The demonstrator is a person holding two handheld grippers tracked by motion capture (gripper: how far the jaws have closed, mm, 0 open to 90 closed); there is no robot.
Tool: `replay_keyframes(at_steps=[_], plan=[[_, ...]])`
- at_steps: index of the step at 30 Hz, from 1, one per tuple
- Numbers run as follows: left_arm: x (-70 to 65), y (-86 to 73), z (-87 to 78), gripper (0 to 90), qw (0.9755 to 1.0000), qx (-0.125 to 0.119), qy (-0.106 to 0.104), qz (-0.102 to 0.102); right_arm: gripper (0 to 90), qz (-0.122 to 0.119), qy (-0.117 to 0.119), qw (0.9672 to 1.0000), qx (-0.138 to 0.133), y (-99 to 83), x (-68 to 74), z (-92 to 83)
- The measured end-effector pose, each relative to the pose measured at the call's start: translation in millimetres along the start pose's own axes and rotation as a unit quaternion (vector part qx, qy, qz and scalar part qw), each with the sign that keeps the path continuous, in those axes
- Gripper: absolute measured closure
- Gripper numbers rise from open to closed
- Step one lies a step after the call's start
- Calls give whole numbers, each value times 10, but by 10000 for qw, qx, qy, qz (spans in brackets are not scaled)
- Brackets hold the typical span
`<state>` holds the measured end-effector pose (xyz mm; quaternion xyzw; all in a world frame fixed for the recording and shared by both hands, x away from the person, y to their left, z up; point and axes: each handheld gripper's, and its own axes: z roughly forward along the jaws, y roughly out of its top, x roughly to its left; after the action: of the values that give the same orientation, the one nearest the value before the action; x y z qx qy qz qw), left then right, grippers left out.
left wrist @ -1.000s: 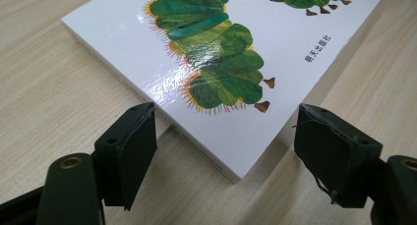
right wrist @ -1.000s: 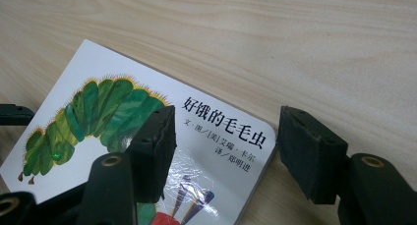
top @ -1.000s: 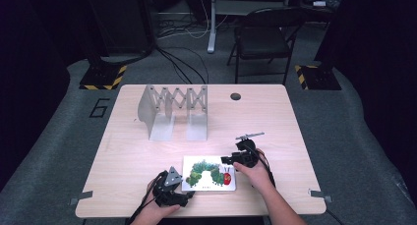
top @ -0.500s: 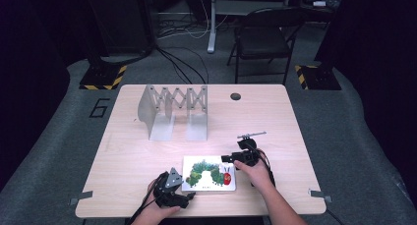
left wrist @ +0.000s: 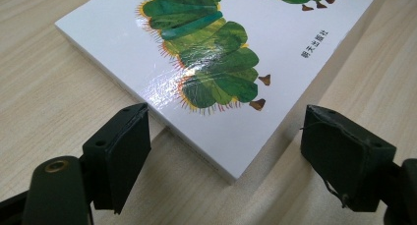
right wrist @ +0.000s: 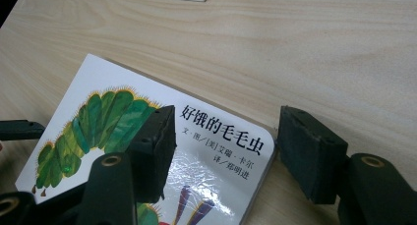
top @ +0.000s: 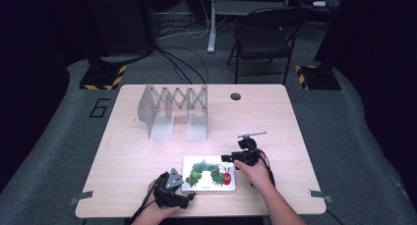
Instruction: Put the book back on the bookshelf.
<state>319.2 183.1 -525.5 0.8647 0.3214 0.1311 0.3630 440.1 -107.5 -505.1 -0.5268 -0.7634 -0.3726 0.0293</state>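
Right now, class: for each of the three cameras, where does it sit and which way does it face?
High view: above the table, looking forward and down; both forearms enter below.
Left gripper view: rides the left gripper, facing a book corner between open jaws.
Right gripper view: rides the right gripper, facing the book's title corner, which its open jaws straddle.
Shared: all three show the caterpillar book.

Open table [top: 275,117] lies right of the metal rack [top: 173,112] standing beyond the book [top: 209,173].

place: lab | signs: hazard-striped stand bases [top: 103,77], floor cables [top: 182,26], lone table [top: 275,112]
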Motion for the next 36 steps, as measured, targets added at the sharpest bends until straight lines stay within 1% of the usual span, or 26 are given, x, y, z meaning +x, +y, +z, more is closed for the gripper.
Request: replay_keyframes(at_steps=[1, 2, 4, 5, 7, 8, 11, 12, 14, 16, 18, 20, 21, 25, 28, 29, 31, 34, 36], plan=[[-1, -2, 4, 189, 10000, -23, -8, 2, 395, 13, 3, 10000, -4, 0, -1, 0], [-6, -4, 10, 188, 10000, -56, 70, 10, 394, 22, 9, 10000, -8, -1, -2, 0], [-10, -4, 12, 182, 10000, -52, 47, -3, 389, -7, 22, 10000, -38, -1, -9, 4], [-10, -3, 9, 179, 10000, -23, -3, 6, 388, 22, 21, 10000, -20, -2, -4, 1], [-11, -2, 8, 170, 10000, 1, 4, 19, 388, 30, 16, 10000, -27, -2, -2, 2], [-17, -4, 17, 163, 10000, -33, 16, 25, 390, 17, 18, 10000, -43, -1, -5, 4], [-20, -4, 18, 160, 10000, -37, 41, 26, 413, -8, -7, 10000, -39, -2, -6, 2], [-21, -4, 19, 159, 10000, -38, 44, 24, 433, 14, -46, 10000, -20, -2, -3, -3], [-22, -4, 21, 157, 10000, -42, 51, 31, 442, 25, -49, 10000, -23, -1, -10, -6], [-19, -3, 20, 154, 10000, -31, 28, 57, 443, 69, -34, 10000, -28, 0, -11, -9], [-23, -7, 27, 151, 9999, -81, 56, 46, 446, 81, -8, 10000, -41, 3, -19, -18], [-22, -7, 26, 151, 9999, -79, 53, 48, 446, 106, 15, 9999, -75, 5, -26, -26], [-18, -3, 19, 151, 10000, -30, 15, 58, 446, 143, 30, 9999, -84, 6, -27, -28], [-22, -6, 24, 151, 10000, -62, 55, 50, 447, 182, 49, 9998, -92, 7, -26, -38], [-22, -6, 25, 150, 10000, -64, 56, 48, 449, 107, 31, 9999, -120, 8, -23, -52], [-23, -6, 25, 149, 10000, -64, 51, 38, 450, 135, 38, 9998, -121, 8, -10, -59], [-28, -8, 27, 147, 10000, -59, 31, 1, 450, 65, 7, 9999, -136, 10, 2, -73], [-28, -7, 27, 145, 10000, -59, 31, 0, 450, 51, -26, 9999, -122, 9, 25, -84], [-32, -8, 33, 140, 10000, -76, 54, 6, 450, -39, -79, 9999, -106, 7, 46, -95]])
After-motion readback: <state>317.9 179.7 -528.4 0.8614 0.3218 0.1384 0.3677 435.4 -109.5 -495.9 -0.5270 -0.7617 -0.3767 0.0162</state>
